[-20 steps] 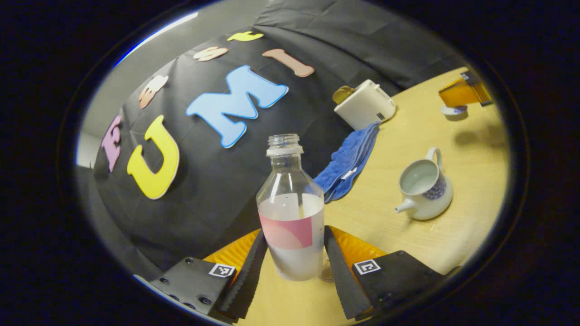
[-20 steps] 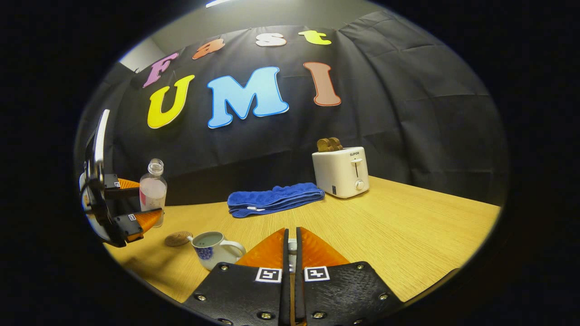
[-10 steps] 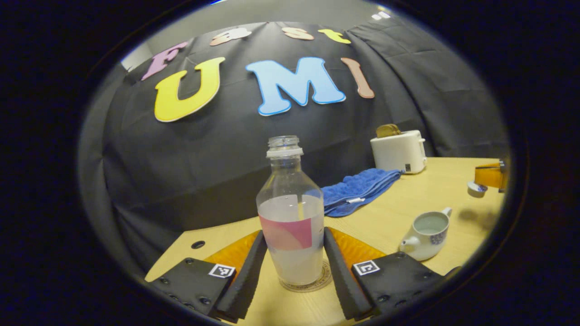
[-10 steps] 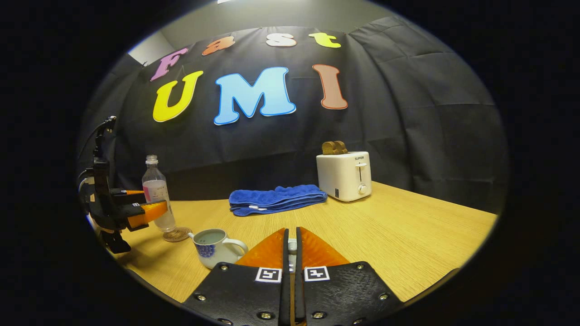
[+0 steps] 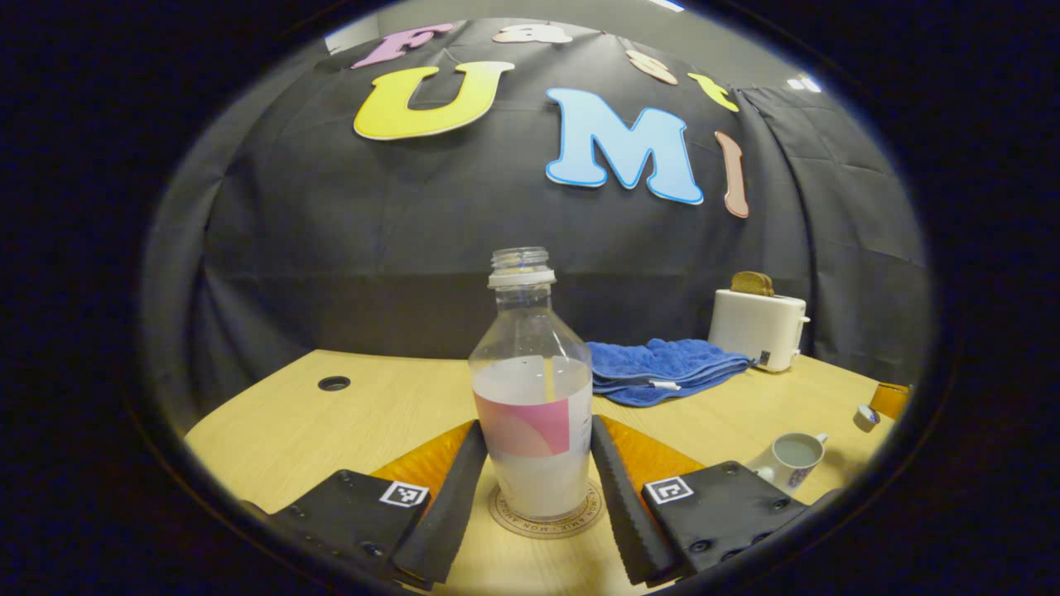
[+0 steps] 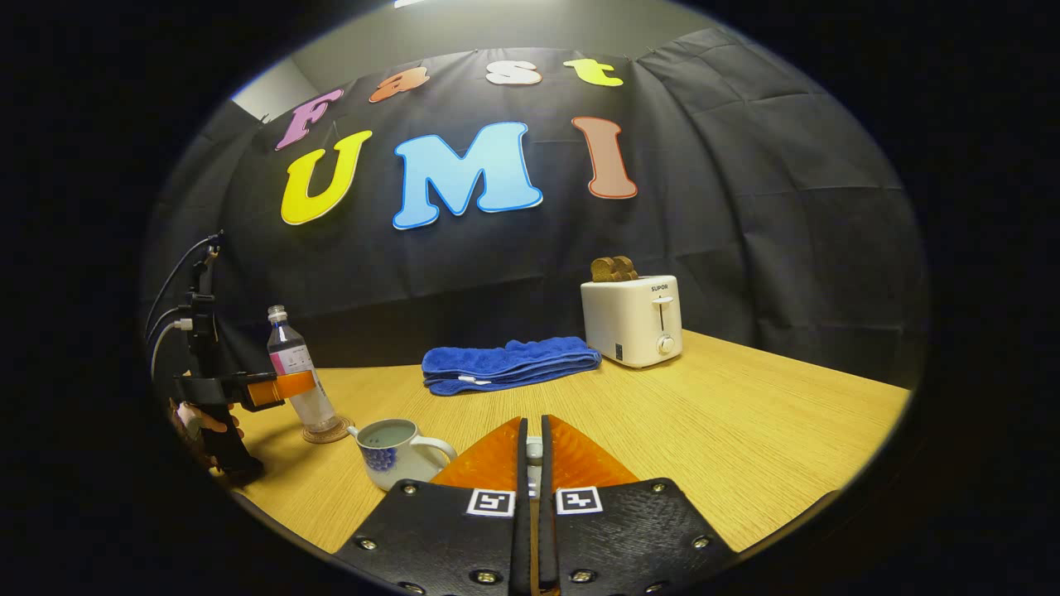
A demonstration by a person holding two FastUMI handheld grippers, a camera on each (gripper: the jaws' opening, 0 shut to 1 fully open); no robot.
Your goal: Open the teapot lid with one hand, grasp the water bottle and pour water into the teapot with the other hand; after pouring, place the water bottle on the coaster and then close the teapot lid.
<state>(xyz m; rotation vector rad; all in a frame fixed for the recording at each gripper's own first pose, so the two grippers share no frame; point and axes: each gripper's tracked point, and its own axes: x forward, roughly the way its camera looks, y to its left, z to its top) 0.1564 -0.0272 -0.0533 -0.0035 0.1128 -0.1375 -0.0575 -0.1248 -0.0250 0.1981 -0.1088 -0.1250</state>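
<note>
My left gripper (image 5: pixel 537 463) clasps the water bottle (image 5: pixel 532 389), both fingers pressed to its label; the bottle stands upright on the coaster (image 5: pixel 542 515), neck up. Right of the coaster, the open teapot (image 6: pixel 397 451). My right gripper (image 6: pixel 532 451) pinches the small lid (image 6: pixel 533 449).

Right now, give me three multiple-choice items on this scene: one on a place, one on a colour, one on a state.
1. Where does the water bottle stand?
A. on the coaster
B. on the towel
C. inside the teapot

2. What colour is the folded towel?
A. red
B. blue
C. white

3. How is the teapot?
A. lid on
B. tipped over
C. open, with no lid on it

Answers: 1 A, the bottle's base sits on the round coaster between the left gripper jaws. 2 B, the cloth beside the toaster is blue. 3 C, its open top shows in the right gripper view.
</note>
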